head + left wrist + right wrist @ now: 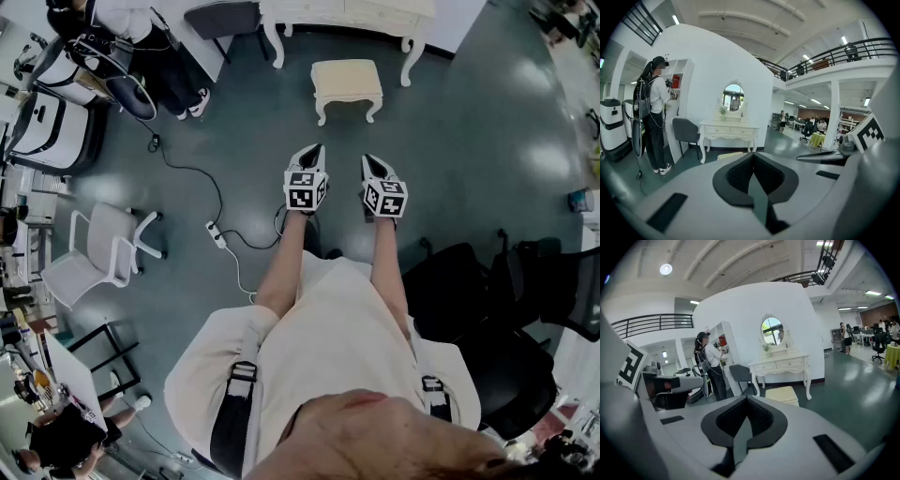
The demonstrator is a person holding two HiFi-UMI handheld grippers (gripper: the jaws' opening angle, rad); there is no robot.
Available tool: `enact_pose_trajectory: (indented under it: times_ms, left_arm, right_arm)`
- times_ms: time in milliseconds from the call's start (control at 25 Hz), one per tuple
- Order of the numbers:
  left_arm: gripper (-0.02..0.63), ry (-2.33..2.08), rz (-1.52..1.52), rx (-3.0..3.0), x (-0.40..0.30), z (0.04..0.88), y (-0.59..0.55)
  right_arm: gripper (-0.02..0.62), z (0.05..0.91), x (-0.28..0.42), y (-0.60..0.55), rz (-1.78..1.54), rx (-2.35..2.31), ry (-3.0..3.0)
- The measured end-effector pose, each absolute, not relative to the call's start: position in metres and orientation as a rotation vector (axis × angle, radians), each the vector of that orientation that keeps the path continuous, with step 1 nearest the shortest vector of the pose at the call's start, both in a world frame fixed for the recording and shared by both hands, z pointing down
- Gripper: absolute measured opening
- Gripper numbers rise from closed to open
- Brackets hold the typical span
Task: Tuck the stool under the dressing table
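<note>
**Stool stands clear of the dressing table, both grippers shut and empty**

The cream stool (pixel 347 81) stands on the grey floor (pixel 469 150) just in front of the white dressing table (pixel 349 11). It is out in the open, not under the tabletop. Its long side faces the table, roughly in line with the gap between the table's front legs.

The person holds both tools level, side by side, pointing at the stool and well short of it. The left hand-held gripper (pixel 312 154) has its jaws pressed together with nothing between them. The right hand-held gripper (pixel 374 166) is likewise closed on nothing.

An oval mirror (pixel 772 330) stands on the table. A grey chair (pixel 686 131) stands just beside the table's left end, and a person (pixel 655 110) stands at a shelf beyond it.
</note>
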State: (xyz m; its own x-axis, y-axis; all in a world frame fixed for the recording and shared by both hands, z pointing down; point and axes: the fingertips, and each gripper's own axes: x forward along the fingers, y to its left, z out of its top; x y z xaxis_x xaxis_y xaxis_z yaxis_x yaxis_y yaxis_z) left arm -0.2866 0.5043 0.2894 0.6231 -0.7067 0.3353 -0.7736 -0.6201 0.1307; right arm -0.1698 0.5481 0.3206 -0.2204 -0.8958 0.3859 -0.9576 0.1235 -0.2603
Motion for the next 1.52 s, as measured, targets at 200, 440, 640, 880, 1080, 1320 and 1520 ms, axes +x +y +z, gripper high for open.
enact_pose_trajectory:
  times_ms: [200, 440, 640, 880, 1080, 1320, 1520]
  left_arm:
    - [0.015, -1.195, 0.392, 2.598, -0.283, 0.291, 0.499]
    - [0.015, -1.212, 0.437, 2.598, -0.275, 0.3, 0.481]
    - [0.015, -1.194, 0.454, 2.618, -0.257, 0.3, 0.446]
    - [0.015, -1.163, 0.458, 2.634, -0.219, 0.297, 0.39]
    - [0.015, -1.116, 0.507, 2.658, -0.193, 0.297, 0.335]
    - [0.015, -1.101, 0.516, 2.611, -0.182, 0.309, 0.262]
    - [0.015, -1.075, 0.509, 2.575, -0.166, 0.325, 0.204]
  right_arm:
    - [0.043, 0.32, -0.161, 0.543, 0.701, 1.896, -2.254]
    - [0.044, 0.322, -0.143, 0.529, 0.723, 1.95, -2.237]
    - [0.044, 0.323, -0.127, 0.5, 0.78, 1.938, -2.255]
    - [0.044, 0.32, -0.096, 0.454, 0.831, 1.951, -2.249]
    - [0.044, 0.318, -0.076, 0.401, 0.905, 1.979, -2.267]
    - [0.044, 0.322, -0.069, 0.339, 0.939, 1.961, -2.29]
    - [0.044, 0.324, -0.054, 0.289, 0.941, 1.921, -2.343]
